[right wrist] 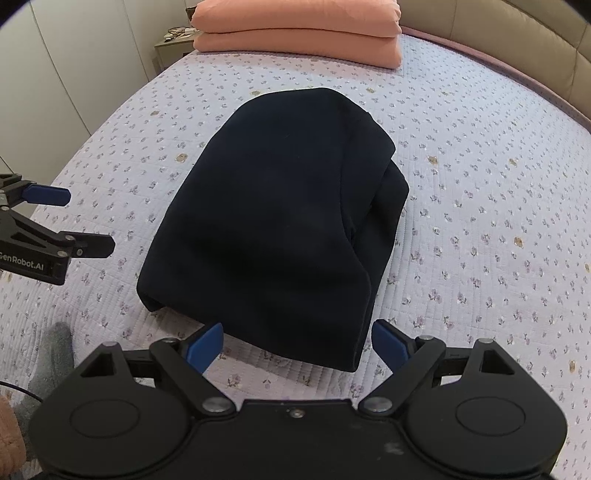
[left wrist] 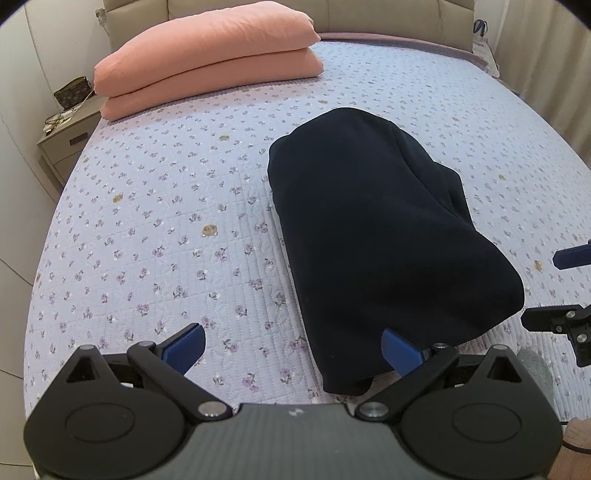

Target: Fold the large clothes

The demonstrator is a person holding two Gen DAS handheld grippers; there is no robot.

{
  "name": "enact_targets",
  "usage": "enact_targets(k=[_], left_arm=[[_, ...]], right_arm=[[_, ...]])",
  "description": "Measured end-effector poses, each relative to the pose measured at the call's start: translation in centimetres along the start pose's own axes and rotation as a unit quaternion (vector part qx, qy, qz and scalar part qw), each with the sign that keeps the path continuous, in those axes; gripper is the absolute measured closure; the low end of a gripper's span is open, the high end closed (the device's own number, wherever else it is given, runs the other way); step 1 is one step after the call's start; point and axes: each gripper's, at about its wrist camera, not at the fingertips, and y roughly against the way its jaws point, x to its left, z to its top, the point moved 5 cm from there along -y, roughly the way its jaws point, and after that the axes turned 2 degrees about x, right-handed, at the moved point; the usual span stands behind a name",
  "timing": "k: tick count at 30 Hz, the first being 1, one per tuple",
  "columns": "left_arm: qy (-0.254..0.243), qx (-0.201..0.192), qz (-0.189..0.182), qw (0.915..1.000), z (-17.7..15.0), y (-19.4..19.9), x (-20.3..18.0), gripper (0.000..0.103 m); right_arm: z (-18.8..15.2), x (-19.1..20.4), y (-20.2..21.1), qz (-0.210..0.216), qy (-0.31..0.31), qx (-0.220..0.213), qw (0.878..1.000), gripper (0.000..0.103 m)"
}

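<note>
Folded garment [right wrist: 273, 221] lies on bed [right wrist: 480, 184], frame centre. Pillows [right wrist: 299, 31] stacked behind it, top of frame. Your left gripper [right wrist: 79, 221] at left edge, beside garment; nightstand [left wrist: 66, 136] upper left.

- Bed [left wrist: 155, 206] fills most of both views; its cover is pale lilac, quilted in small squares, printed with small purple flowers and a few tan spots
- Headboard [left wrist: 388, 16] beige, padded, in upright panels; in the right wrist view it curves along the bed's right side [right wrist: 517, 40]
- Two salmon-pink pillows [left wrist: 207, 62] stacked at the head of the bed, left of centre; top one slightly offset from the lower
- Nightstand [left wrist: 64, 142] grey-beige, with a drawer, just beside the bed's left edge; a dark patterned pouch [left wrist: 72, 90] and cables on top
- Wall [left wrist: 33, 74] off-white, panelled with thin seams
- Curtain [left wrist: 546, 48] pale, at right; lighting soft and even
</note>
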Motion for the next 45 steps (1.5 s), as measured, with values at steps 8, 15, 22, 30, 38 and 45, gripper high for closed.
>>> enact_targets(k=[8, 15, 22, 30, 38, 45], left_arm=[[-0.013, 0.002, 0.000, 0.9999, -0.09, -0.05, -0.34, 0.000], [-0.016, 0.003, 0.000, 0.9999, -0.09, -0.11, -0.52, 0.000], [-0.020, 0.003, 0.001, 0.9998, -0.13, -0.11, -0.57, 0.000], [-0.020, 0.001, -0.001, 0.9998, -0.04, -0.13, -0.61, 0.000], [-0.017, -0.007, 0.005, 0.9998, 0.23, -0.11, -0.20, 0.000], [-0.040, -0.007, 0.017, 0.9990, 0.18, -0.30, -0.54, 0.000]], right_arm=[[0.00, 0.38, -0.08, 0.001, 0.005, 0.001, 1.000, 0.001], [0.01, 0.41, -0.13, 0.003, 0.007, 0.002, 1.000, 0.001], [-0.03, 0.57, -0.11, 0.005, 0.009, 0.002, 1.000, 0.001], [-0.08, 0.69, -0.15, 0.004, 0.009, 0.003, 1.000, 0.001], [-0.22, 0.57, -0.29, 0.005, 0.009, 0.008, 1.000, 0.001], [-0.23, 0.56, -0.37, 0.005, 0.010, 0.010, 1.000, 0.001]])
